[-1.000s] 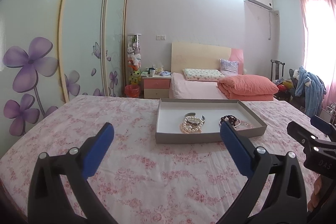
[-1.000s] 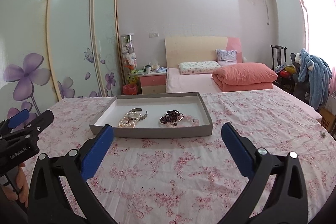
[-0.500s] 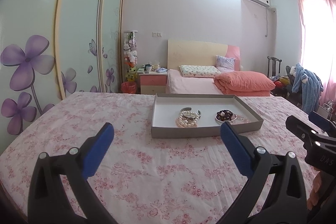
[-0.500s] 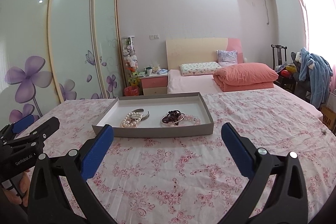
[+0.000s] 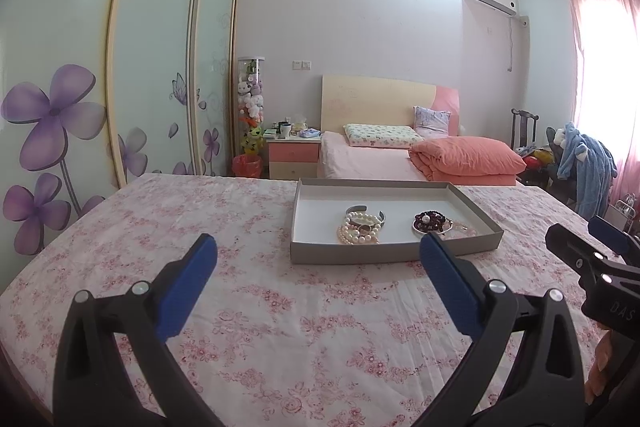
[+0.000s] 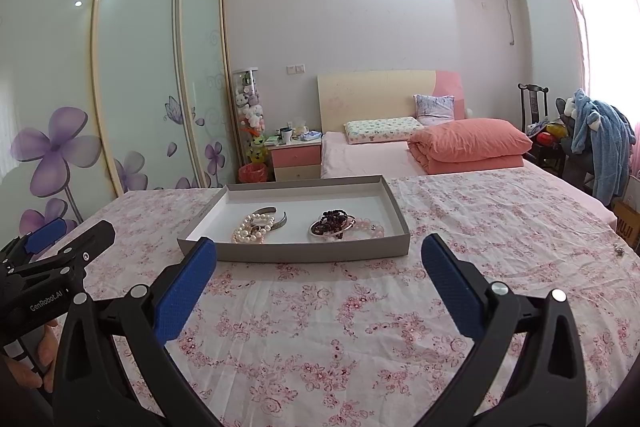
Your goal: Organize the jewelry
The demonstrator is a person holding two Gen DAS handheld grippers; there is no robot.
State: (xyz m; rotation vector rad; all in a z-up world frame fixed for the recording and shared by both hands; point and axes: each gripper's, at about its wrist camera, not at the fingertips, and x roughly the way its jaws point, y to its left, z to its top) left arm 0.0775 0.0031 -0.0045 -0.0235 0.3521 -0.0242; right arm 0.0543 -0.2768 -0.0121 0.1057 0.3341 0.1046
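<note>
While both tongs hover above the flowered cloth, nothing is held:
Left tongs [image 5: 318, 263]: spread wide, blue pads apart and empty, poised over the tabletop short of the tray's near wall.
Right tongs [image 6: 319, 263]: likewise spread wide and empty, short of the tray; in the left wrist view they show at the right edge, beside the left ones.
Tray [image 5: 476, 205]: shallow grey box with a white floor, lying flat on the tabletop ahead of both tongs.
Pearl bracelets [image 5: 357, 233]: a small heap of cream beads in the middle of the tray, toward its near wall.
Silver cuff [image 5: 365, 211]: an open metal band lying just behind the pearls and touching them.
Dark bead bracelet [image 5: 430, 219]: a maroon coil on the right part of the tray, resting on a silver bangle [image 6: 316, 230].
Pink bead strand [image 6: 370, 225]: pale beads trailing to the right of the dark coil, near the tray's right wall.
Tabletop [image 6: 480, 223]: covered by a white cloth with pink blossoms.
Background: a bed [image 5: 360, 157] with a folded coral quilt [image 5: 468, 157], a pink nightstand [image 5: 294, 157], and a wardrobe [image 5: 152, 67] with purple flowers.
</note>
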